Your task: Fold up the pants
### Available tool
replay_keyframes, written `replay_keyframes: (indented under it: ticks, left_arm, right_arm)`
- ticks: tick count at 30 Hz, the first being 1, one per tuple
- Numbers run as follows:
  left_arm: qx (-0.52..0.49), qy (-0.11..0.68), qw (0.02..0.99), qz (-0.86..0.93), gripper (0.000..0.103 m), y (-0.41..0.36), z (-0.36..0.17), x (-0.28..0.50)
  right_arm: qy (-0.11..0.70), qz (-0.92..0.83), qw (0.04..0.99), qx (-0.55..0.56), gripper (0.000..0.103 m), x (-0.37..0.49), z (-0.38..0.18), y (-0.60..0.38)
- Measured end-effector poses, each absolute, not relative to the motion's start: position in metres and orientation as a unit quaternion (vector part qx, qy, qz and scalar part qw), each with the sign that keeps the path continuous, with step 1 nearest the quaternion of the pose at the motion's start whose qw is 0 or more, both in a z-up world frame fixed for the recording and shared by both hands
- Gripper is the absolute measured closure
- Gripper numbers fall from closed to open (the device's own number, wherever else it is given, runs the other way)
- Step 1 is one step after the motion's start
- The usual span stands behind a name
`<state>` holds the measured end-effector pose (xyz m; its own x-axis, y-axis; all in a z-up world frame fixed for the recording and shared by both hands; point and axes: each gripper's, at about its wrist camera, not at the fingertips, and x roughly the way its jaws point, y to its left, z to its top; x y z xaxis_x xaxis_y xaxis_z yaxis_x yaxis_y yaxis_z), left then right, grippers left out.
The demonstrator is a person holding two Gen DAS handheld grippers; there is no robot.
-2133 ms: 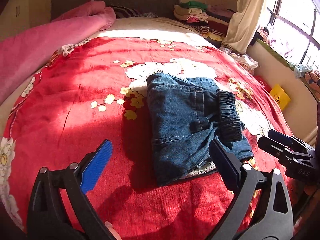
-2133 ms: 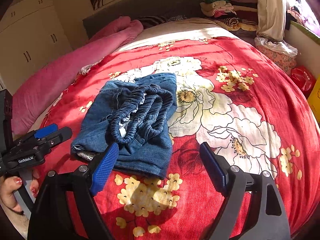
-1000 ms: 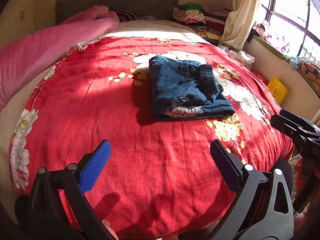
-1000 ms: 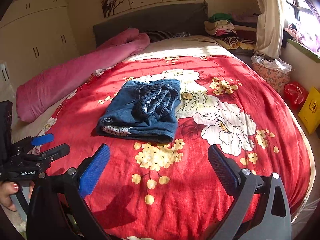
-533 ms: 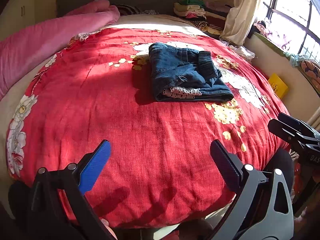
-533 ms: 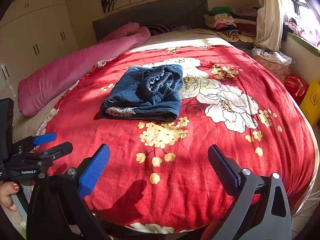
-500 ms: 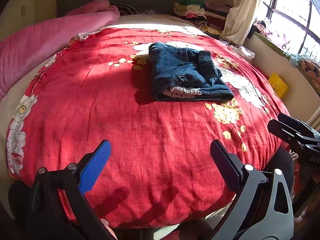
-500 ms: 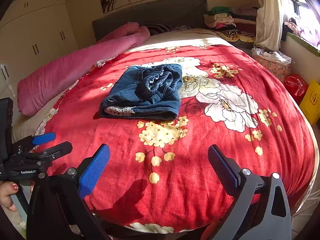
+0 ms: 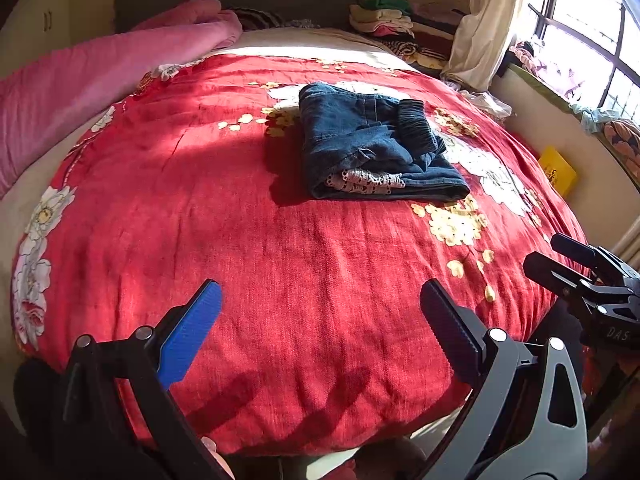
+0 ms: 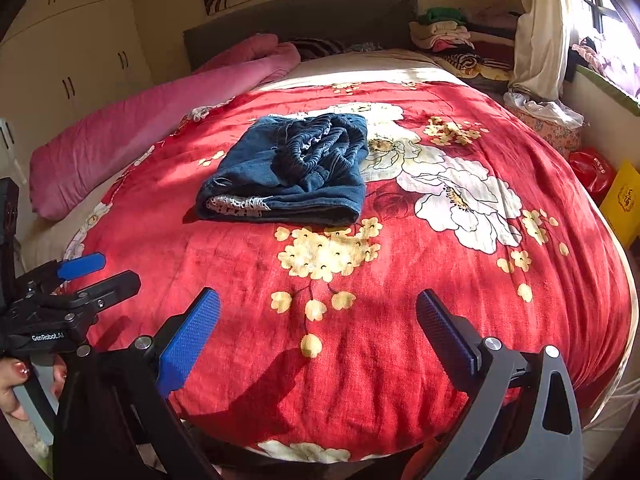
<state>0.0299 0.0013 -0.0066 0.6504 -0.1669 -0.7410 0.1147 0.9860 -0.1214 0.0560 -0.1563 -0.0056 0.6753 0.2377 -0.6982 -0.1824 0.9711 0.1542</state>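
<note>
Both the left gripper (image 9: 320, 316) and right gripper (image 10: 318, 320) hung wide open and empty at the bed's (image 9: 320, 260) edge, far from the folded jeans (image 9: 372, 144)

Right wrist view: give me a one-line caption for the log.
Folded denim pants lie on the red floral bedspread, both open grippers, right and left, held clear at the bed's foot.

Folded dark-blue denim pants (image 9: 372, 144), elastic waistband on top, white lace edge showing, flat mid-bed.
</note>
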Motion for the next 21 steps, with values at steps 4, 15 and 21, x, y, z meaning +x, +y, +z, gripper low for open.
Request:
replay_keyframes:
  ticks: [4, 15, 21]
  left_arm:
    - [-0.033, 0.41, 0.908, -0.078, 0.01, 0.0016, -0.006, 0.0295]
    - [-0.034, 0.411, 0.909, -0.064, 0.01, 0.004, -0.0047, 0.0288]
    - [-0.038, 0.409, 0.909, -0.067, 0.01, 0.0052, -0.0038, 0.028]
  right_arm:
    - [0.387, 0.113, 0.915, 0.037, 0.005, 0.0557, -0.0058, -0.1568]
    - [0.382, 0.105, 0.917, 0.041, 0.005, 0.054, -0.003, -0.1581]
    - [0.383, 0.103, 0.917, 0.04, 0.005, 0.0536, -0.0023, -0.1576]
